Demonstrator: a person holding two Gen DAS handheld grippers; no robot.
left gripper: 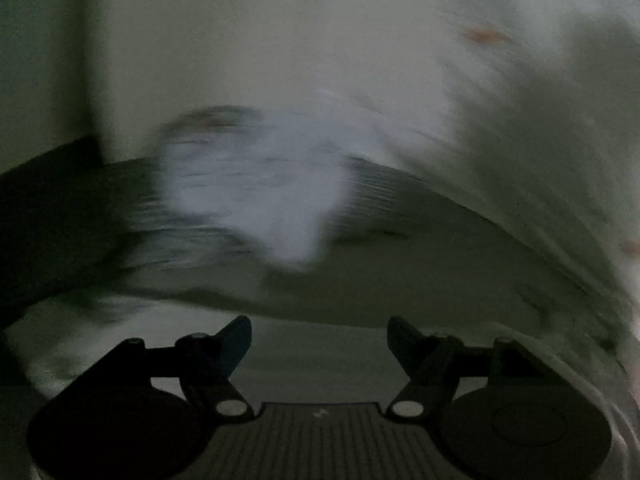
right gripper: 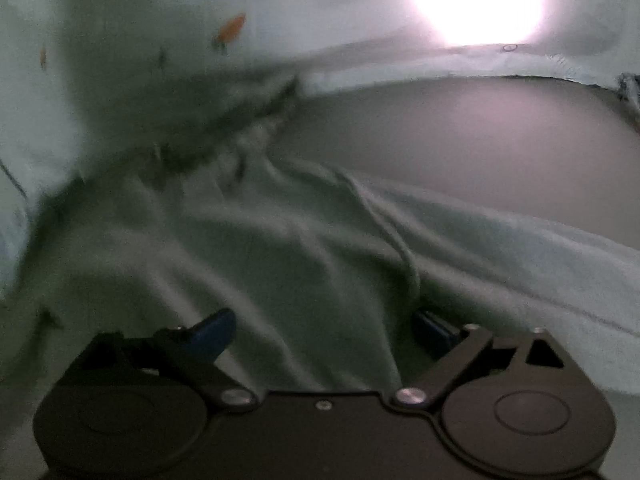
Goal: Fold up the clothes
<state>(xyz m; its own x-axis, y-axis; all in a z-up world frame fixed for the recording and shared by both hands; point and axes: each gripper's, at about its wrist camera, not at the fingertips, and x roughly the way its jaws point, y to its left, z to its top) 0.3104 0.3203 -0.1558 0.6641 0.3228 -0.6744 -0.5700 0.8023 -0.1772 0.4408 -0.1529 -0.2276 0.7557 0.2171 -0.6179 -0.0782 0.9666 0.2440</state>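
We see the left gripper [left gripper: 319,334] with its jaws spread wide and nothing between them, hanging just over a pale surface [left gripper: 312,364]. A light green garment [left gripper: 400,60] fills most of that view, draped above and ahead of the gripper like a canopy, its dark underside arching across the middle. A blurred whitish patch [left gripper: 256,188] sits in front of that arch; we cannot tell what it is. Small orange marks [left gripper: 486,35] dot the cloth at upper right.

In the right wrist view the right gripper [right gripper: 324,328] also has its jaws apart, with rumpled folds of the garment [right gripper: 280,248] lying between and over the blue fingertips [right gripper: 212,330]; the cloth covers the right fingertip partly. We cannot tell whether any fold is pinched. Beyond the cloth's edge a bare grey surface [right gripper: 480,136] shows, and a strong glare [right gripper: 476,0] washes out the upper right. An orange print [right gripper: 232,29] marks the raised cloth at upper left.
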